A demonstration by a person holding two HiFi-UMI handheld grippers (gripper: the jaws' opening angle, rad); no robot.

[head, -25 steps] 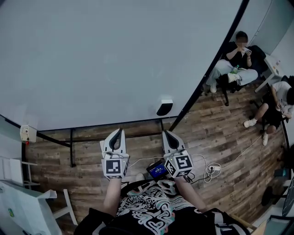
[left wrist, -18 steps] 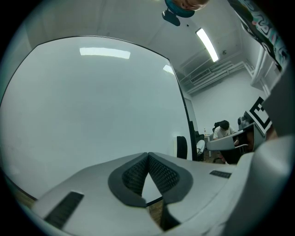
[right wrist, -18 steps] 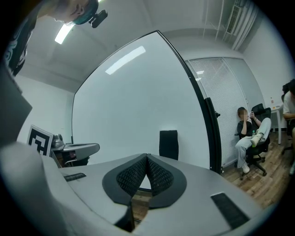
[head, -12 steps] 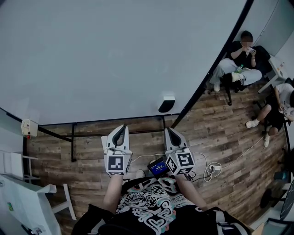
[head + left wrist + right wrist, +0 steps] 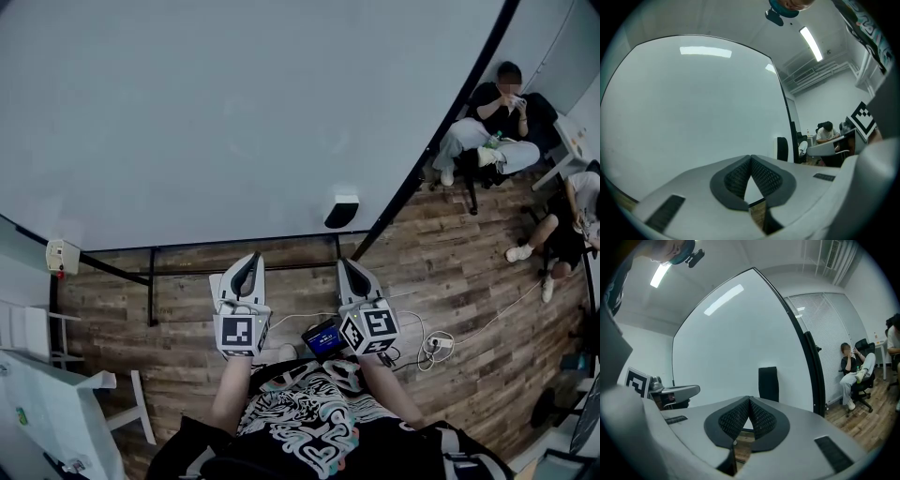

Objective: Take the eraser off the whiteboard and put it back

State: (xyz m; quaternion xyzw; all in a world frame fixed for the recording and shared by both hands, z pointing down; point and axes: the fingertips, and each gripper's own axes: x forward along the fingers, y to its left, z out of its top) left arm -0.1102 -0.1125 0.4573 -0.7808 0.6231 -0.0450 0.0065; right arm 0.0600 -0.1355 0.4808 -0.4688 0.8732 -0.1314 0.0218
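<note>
While the eraser (image 5: 340,212) sits low on the whiteboard (image 5: 187,122), the left gripper (image 5: 255,256) and right gripper (image 5: 341,263) hover short of it.
Both grippers' fingers are pressed together on nothing, and the eraser lies closer to the right gripper. A ceiling light (image 5: 811,43) shows only in the gripper views, and the patterned shirt (image 5: 309,427) only in the head view.

Fisheye-bent edges; ceiling strip light (image 5: 811,43) glares on whiteboard (image 5: 693,117).

Black shirt (image 5: 309,427) with white swirling print
</note>
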